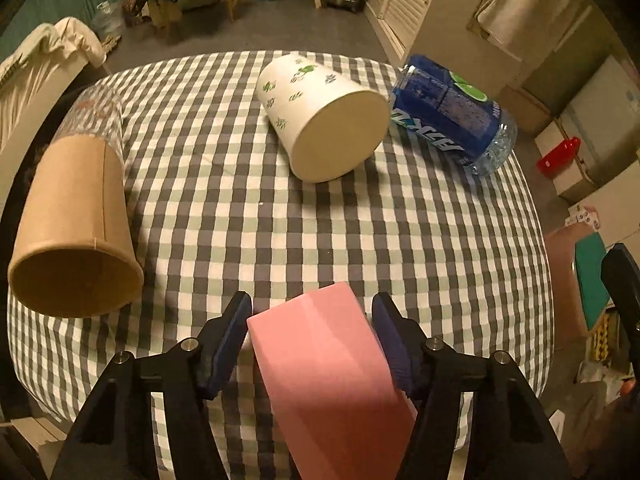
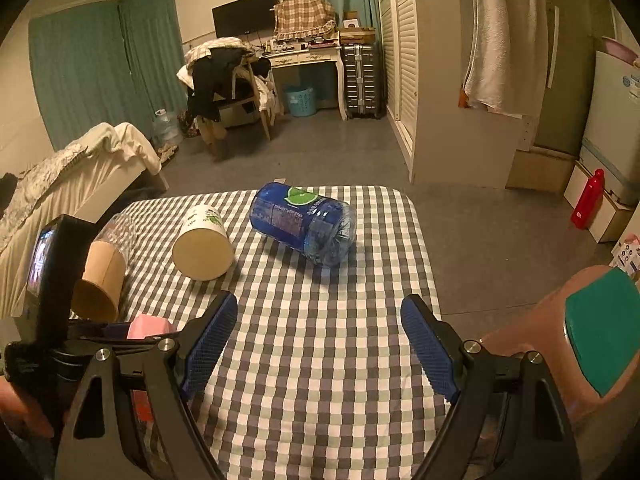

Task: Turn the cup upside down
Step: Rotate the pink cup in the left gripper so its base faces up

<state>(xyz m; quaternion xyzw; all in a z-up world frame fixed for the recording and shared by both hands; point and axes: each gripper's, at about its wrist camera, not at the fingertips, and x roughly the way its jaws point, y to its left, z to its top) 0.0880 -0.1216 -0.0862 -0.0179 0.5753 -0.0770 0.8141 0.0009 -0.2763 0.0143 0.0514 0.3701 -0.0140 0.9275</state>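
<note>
Pink, the cup (image 1: 328,376) sits clamped between the left gripper (image 1: 312,332) pads above the near edge of the checked tablecloth (image 1: 280,232), while beyond it lie a white floral cup (image 1: 320,116), a brown cup (image 1: 76,232) and a blue bottle (image 1: 452,116), and the right gripper (image 2: 320,340) hangs spread apart, holding nothing.

A grey, white and pale-green checked tablecloth (image 1: 280,216) fills mid-frame. On it lie a white paper cup with green leaf prints (image 1: 320,116), a plain brown paper cup (image 1: 76,232) at left, a blue-labelled clear plastic bottle (image 1: 452,116) upper right, and a plain pink block (image 1: 328,376) at bottom centre.
</note>
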